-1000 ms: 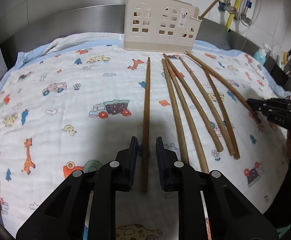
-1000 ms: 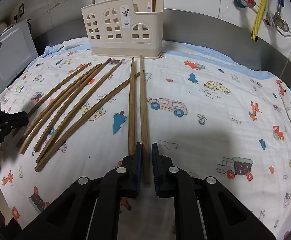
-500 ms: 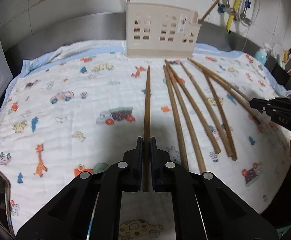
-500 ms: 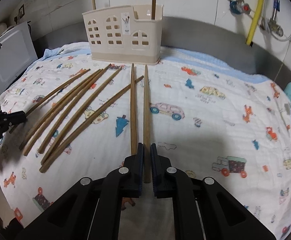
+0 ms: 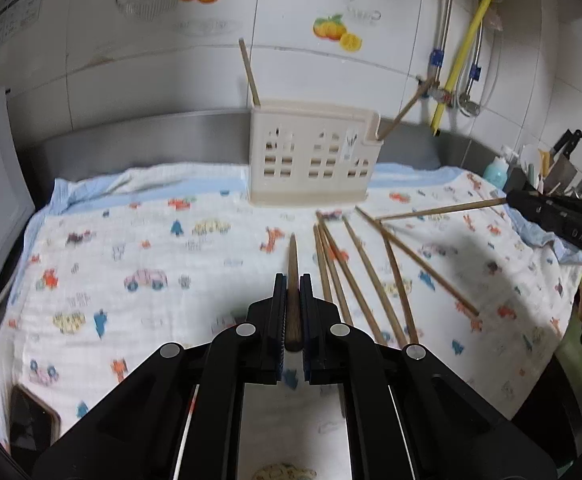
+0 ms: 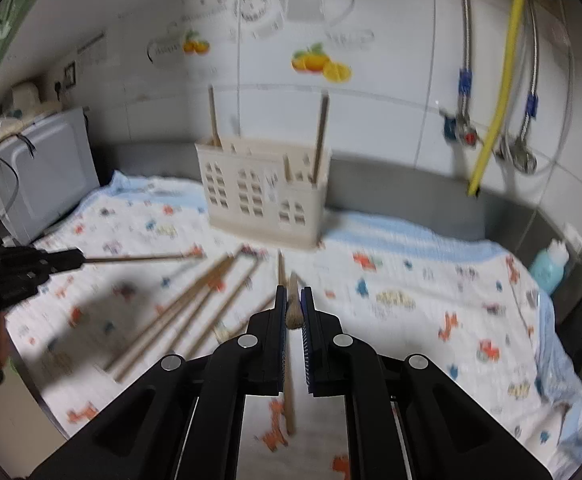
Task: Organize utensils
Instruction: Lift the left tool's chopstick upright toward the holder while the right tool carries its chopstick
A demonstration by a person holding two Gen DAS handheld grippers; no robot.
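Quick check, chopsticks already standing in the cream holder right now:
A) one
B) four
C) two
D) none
C: both wrist views show two chopsticks in the cream holder, one at its left end and one at its right end. The others lie on the cloth or are held in the grippers.
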